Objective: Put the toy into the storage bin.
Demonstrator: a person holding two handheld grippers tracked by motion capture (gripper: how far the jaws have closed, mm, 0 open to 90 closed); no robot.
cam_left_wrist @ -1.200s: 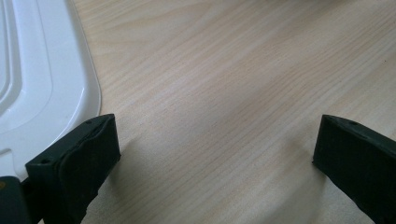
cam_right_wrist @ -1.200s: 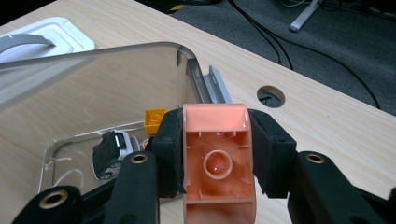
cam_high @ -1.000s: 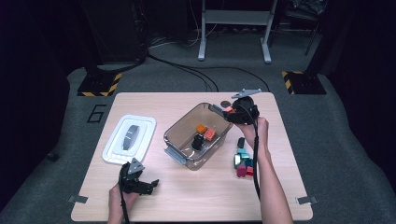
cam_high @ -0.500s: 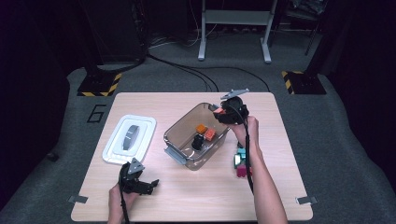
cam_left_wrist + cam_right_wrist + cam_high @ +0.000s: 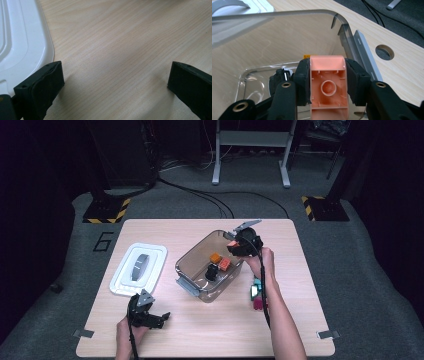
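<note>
One salmon-pink brick (image 5: 328, 85), hollow underside showing a round tube.

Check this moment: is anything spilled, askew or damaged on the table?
Nothing stands out. The right tongs grip a salmon block over the clear bin; its white lid lies flat alongside, and spare blocks sit beside the bin.

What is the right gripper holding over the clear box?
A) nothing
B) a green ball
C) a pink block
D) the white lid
C: in the right gripper view, the right gripper has its fingers pressed on both sides of a pink block, above the open clear box.
</note>
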